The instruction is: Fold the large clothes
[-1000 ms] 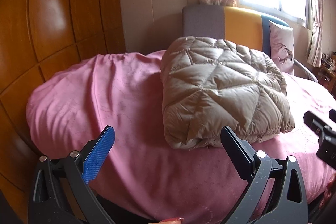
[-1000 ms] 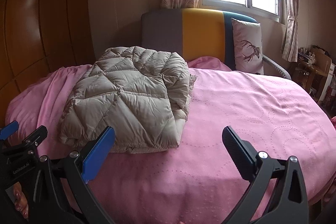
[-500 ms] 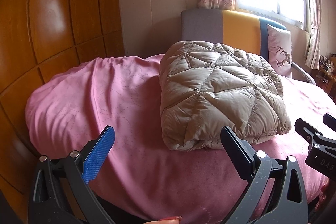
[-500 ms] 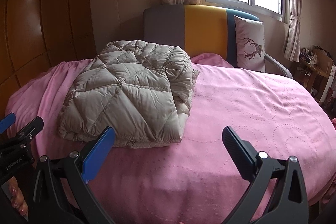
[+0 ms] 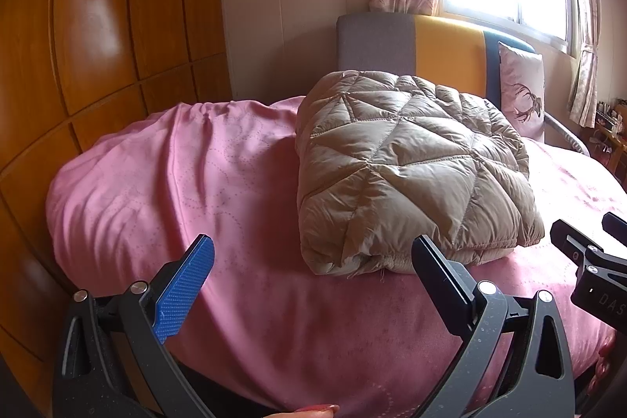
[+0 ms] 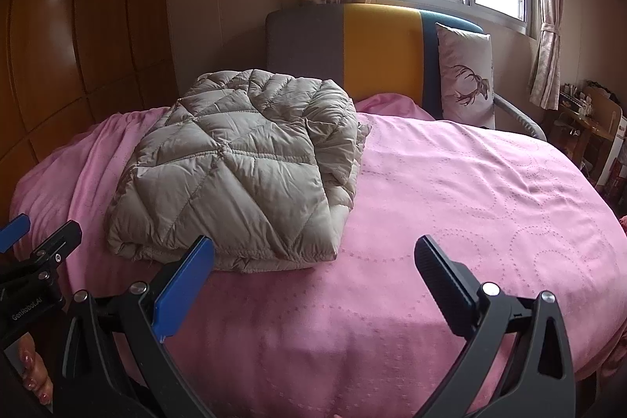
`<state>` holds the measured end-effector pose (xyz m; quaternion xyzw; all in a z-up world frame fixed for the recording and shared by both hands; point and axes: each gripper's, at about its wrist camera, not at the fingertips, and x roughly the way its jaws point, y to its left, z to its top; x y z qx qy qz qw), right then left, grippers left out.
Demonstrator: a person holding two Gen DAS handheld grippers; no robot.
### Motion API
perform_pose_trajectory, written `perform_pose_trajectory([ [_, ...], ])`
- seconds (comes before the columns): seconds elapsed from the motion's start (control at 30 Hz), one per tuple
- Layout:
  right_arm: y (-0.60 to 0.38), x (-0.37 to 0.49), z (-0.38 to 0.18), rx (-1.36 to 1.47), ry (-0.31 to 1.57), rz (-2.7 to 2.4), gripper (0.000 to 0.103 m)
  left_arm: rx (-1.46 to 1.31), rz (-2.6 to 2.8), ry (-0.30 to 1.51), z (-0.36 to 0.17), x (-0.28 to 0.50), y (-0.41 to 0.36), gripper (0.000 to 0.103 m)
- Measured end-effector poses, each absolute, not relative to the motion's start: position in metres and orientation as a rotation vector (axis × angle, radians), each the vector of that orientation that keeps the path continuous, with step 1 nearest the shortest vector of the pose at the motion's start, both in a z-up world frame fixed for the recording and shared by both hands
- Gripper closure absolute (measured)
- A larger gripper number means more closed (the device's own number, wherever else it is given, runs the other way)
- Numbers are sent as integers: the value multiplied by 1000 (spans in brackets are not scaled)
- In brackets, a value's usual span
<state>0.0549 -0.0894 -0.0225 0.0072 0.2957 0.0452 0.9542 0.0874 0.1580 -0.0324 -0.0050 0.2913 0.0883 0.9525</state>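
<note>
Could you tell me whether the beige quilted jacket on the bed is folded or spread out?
Folded. The quilted jacket lies as a compact bundle on the pink bedspread, with stacked layers showing along its near edge.

bare bedspread [image 6: 450, 190] right, jacket [image 6: 243, 167] left

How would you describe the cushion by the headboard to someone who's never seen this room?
Start at the bed under the pink bedspread and follow it to the grey, yellow and blue headboard below the window. The cushion stands upright against the headboard's blue end. It is pale with a dark stag printed on it, unlike the quilted beige jacket lying folded on the bedspread.
</note>
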Motion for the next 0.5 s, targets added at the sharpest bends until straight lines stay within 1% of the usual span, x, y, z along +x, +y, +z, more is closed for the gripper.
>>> perform_pose_trajectory([
  [0.5, -90, 56, -23, 16, 606, 97, 2, -11, 178, 601, -36, 91, 159, 3],
])
